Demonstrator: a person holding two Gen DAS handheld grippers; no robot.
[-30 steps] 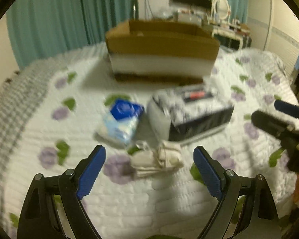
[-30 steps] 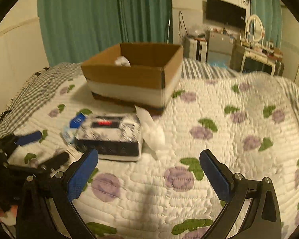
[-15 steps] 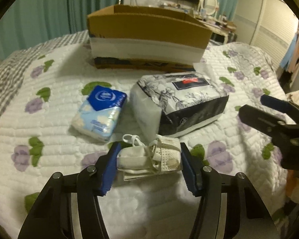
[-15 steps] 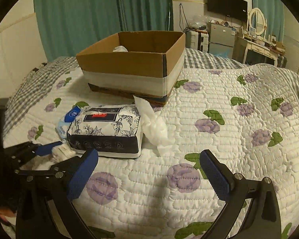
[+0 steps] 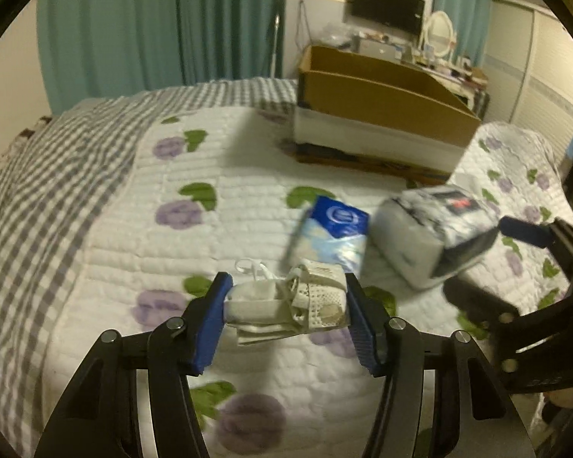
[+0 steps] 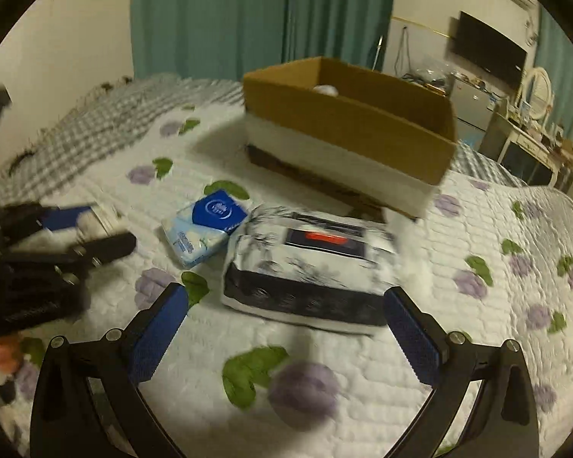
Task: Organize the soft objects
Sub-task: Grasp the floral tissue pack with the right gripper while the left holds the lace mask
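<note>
My left gripper [image 5: 286, 316] is shut on a bundle of white cloth [image 5: 286, 307] and holds it just above the quilt. A blue tissue pack [image 5: 334, 233] and a black-and-white tissue pack [image 5: 431, 225] lie beyond it. My right gripper [image 6: 286, 328] is open and empty, just in front of the black-and-white pack [image 6: 309, 267], with the blue pack [image 6: 206, 225] to its left. A cardboard box [image 6: 347, 129] stands behind with something white inside. The left gripper also shows at the left of the right wrist view [image 6: 72, 229].
The bed is covered with a white floral quilt [image 5: 172, 236], and a grey checked blanket [image 5: 46, 175] lies on its left side. Teal curtains hang behind. A desk with clutter and a TV stand at the far right.
My left gripper has closed on the white cloth bundle, lifted it and swung left. My right gripper has moved closer to the black-and-white pack.
</note>
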